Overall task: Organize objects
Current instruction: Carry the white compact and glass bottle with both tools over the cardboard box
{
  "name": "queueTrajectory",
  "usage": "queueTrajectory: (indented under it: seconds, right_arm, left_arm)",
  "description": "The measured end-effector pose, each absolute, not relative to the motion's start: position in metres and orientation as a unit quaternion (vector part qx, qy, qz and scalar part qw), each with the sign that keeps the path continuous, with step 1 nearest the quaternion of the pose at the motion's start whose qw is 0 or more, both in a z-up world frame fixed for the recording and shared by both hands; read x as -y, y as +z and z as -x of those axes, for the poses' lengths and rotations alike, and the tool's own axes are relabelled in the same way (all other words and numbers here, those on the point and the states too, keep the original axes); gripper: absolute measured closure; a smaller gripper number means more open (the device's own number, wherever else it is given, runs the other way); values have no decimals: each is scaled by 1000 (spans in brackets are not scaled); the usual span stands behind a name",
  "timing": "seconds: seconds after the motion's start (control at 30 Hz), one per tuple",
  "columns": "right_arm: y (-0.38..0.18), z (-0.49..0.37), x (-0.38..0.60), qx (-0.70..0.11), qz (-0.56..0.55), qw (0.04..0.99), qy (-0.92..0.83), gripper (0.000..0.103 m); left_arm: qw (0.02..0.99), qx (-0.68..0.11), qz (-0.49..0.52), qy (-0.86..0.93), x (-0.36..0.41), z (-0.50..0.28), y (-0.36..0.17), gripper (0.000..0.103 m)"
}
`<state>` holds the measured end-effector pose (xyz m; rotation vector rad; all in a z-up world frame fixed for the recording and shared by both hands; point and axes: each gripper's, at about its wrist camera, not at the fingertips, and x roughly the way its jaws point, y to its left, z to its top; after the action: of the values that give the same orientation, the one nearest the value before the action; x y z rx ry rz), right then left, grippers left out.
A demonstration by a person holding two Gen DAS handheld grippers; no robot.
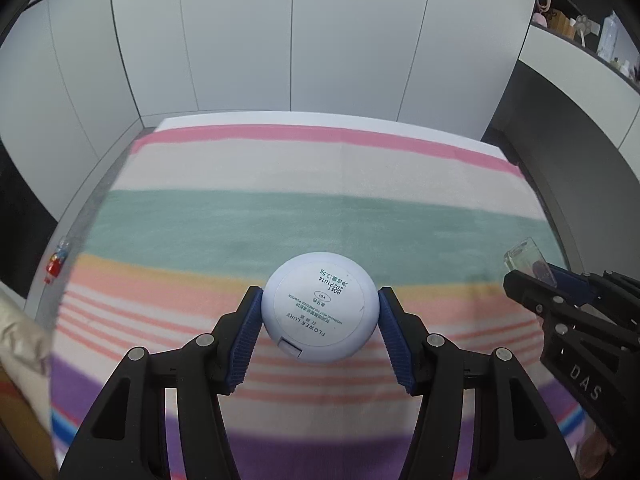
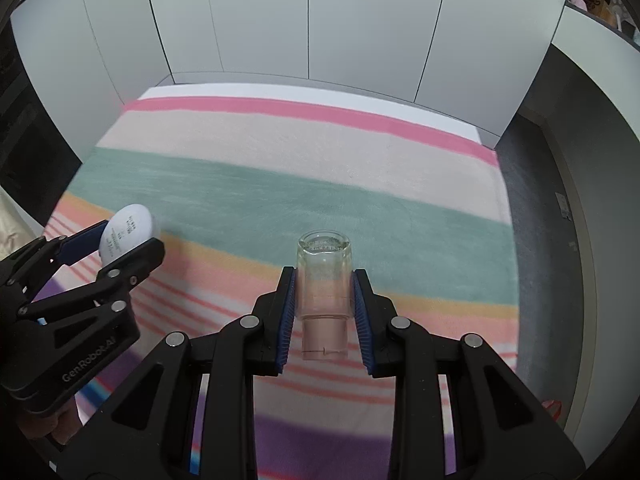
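My left gripper (image 1: 320, 306) is shut on a round pale-lilac powder compact (image 1: 320, 308), label side facing the camera, held above a striped blanket (image 1: 280, 168). My right gripper (image 2: 324, 286) is shut on a clear glass bottle (image 2: 324, 276) with a pinkish cap end toward the camera, also held above the blanket. In the left wrist view the right gripper (image 1: 532, 276) with the bottle (image 1: 524, 256) shows at the right edge. In the right wrist view the left gripper (image 2: 116, 240) with the compact (image 2: 128, 232) shows at the left.
The blanket (image 2: 320, 152) covers a surface backed by white cabinet panels (image 1: 280, 40). A small red toy figure (image 1: 54, 264) lies at the blanket's left edge. A shelf with small items (image 1: 592, 32) is at the upper right. Grey floor (image 2: 532, 200) runs along the right.
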<state>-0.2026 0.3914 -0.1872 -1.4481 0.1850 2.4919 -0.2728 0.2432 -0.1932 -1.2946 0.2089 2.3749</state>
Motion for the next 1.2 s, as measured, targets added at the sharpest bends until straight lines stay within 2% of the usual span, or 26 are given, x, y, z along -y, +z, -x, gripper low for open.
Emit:
queueTrajectory:
  seconds: [0.53,0.77,0.93,1.2]
  right_arm:
    - [-56,99,-335,-45,474,92,875,74]
    - [-35,83,-315,-52,458,63,885,74]
    - [-11,89,-294,-34,424,52,903,74]
    - [-18,109,-260,-39,440,17,897,74]
  left_arm:
    - [211,-40,442,871,-156,175,-57,45]
    - [213,-15,421,881,-129,146,-23,45]
    - [214,-39,383,898,-114,130,-3,45]
    - [169,-26,372,912,-75,130,1,44]
